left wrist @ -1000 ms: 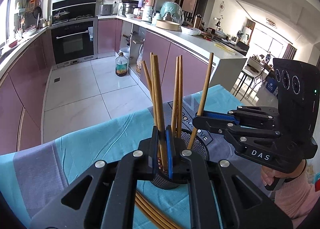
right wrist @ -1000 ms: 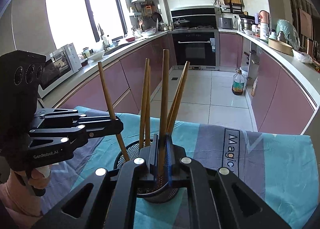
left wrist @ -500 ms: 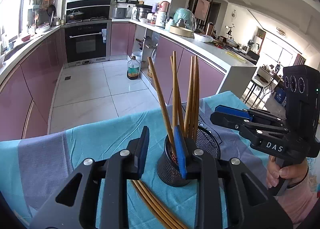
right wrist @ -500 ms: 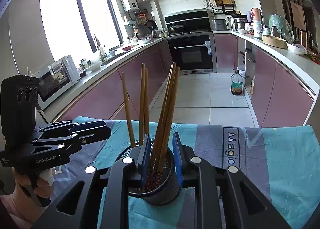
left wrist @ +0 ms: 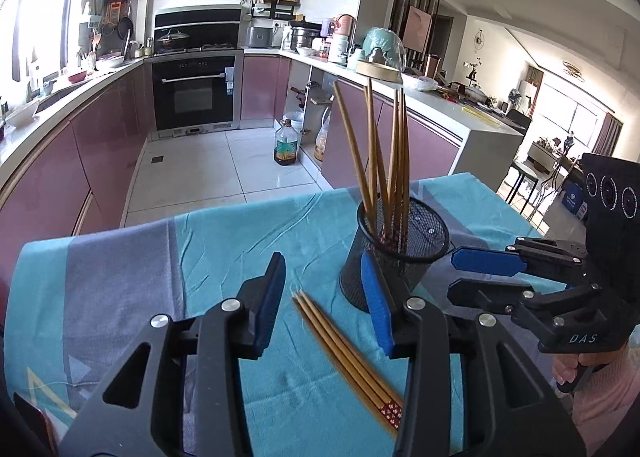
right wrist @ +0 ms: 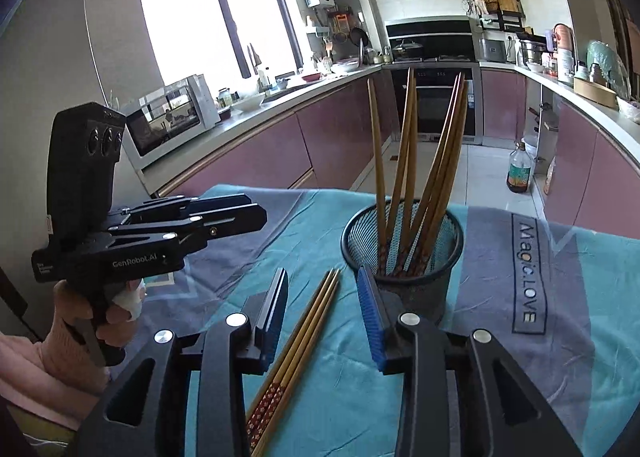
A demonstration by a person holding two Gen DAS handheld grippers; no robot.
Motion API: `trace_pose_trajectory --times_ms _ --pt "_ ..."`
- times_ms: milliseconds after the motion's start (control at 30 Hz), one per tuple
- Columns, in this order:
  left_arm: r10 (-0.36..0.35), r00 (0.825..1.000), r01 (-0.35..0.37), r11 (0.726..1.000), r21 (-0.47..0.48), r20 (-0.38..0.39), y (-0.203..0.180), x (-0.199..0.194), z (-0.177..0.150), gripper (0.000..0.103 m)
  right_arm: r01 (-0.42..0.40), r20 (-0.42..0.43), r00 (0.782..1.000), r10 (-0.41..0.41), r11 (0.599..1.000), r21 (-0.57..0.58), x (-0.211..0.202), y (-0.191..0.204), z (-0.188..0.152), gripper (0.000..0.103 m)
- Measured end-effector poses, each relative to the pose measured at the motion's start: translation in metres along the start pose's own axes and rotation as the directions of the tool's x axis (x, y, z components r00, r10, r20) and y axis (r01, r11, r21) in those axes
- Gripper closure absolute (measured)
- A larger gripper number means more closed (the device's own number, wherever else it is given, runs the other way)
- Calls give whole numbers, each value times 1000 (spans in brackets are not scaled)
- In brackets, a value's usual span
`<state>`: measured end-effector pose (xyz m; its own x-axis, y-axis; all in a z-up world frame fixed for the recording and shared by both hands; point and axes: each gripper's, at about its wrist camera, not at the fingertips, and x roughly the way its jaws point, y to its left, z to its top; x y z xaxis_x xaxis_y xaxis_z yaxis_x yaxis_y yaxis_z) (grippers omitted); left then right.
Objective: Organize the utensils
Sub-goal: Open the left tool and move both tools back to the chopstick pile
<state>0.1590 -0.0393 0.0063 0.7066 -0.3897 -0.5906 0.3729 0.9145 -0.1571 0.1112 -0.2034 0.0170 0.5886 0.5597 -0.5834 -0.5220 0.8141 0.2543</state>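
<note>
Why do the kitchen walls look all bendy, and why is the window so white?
Both wrist views use a fisheye lens, so straight things curve near the edges: in the left wrist view the countertop bows, and black corners frame the picture. In the right wrist view the window is washed out white by daylight, while the chopsticks in the mesh cup stay sharp.

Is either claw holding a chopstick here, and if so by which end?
Nothing is held. The left claw and right claw are both open, each over the loose chopsticks lying on the cloth beside the holder.
</note>
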Motion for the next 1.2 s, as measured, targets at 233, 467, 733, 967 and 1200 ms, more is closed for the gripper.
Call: trace_pose_trajectory --times_ms 233,467,733,967,1200 --pt "25 995 -27 999 -24 -91 6 12 -41 62 -2 -113 994 7 999 44 33 5 -30 69" --pt "8 983 -12 1000 -23 -184 4 31 -77 62 25 -179 984 -17 999 41 52 14 -48 69" --pt "-3 972 -3 1000 -23 -233 -6 46 -91 61 60 -205 977 -58 998 2 61 21 -56 69" --pt "-5 967 -1 1000 -24 -254 -6 50 -95 59 81 -216 973 -86 996 -32 67 26 -59 69" --pt "-12 966 8 1000 -15 -257 -10 53 -96 58 104 -218 969 -115 993 -59 68 28 -59 69"
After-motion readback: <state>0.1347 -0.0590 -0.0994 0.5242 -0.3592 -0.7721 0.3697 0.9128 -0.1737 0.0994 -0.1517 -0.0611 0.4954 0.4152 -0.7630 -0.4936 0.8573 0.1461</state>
